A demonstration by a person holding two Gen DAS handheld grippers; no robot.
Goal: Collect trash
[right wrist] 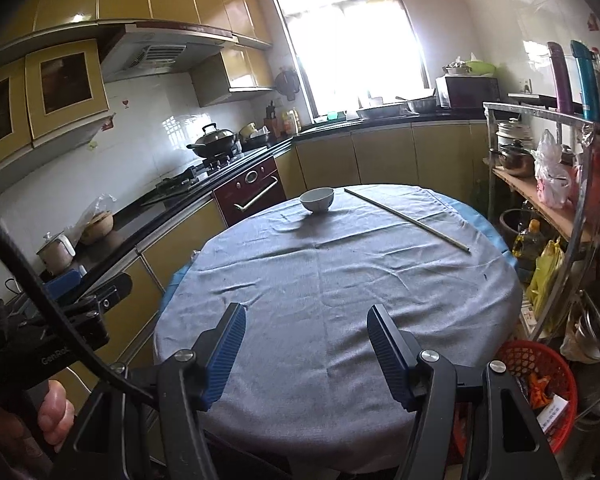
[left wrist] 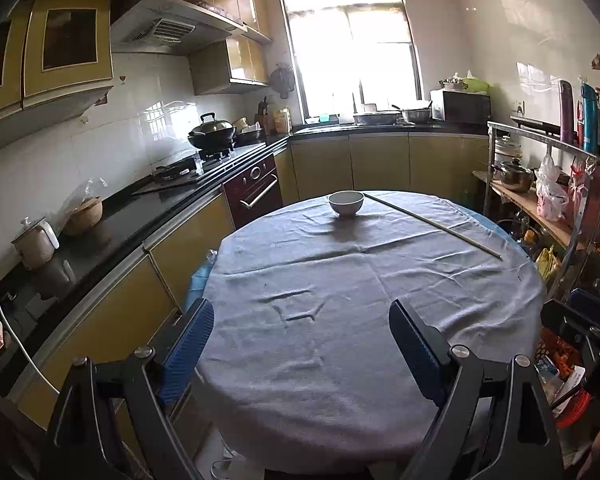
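Note:
A round table under a grey cloth [left wrist: 340, 280] [right wrist: 332, 272] fills the middle of both views. A white bowl [left wrist: 345, 203] [right wrist: 317, 199] stands near its far edge. A long thin stick [left wrist: 432, 225] [right wrist: 406, 219] lies on the cloth at the far right. My left gripper [left wrist: 302, 320] is open and empty above the table's near edge. My right gripper [right wrist: 306, 326] is open and empty above the near part of the cloth. A red mesh basket [right wrist: 540, 376] holding scraps sits on the floor to the right of the table. No loose trash shows on the cloth.
A black kitchen counter [left wrist: 140, 216] with a rice cooker, pot and wok runs along the left. A metal rack [right wrist: 560, 184] with pots, bottles and bags stands at the right. A window and microwave [left wrist: 460, 106] are at the back. The left gripper body [right wrist: 60, 320] shows at left.

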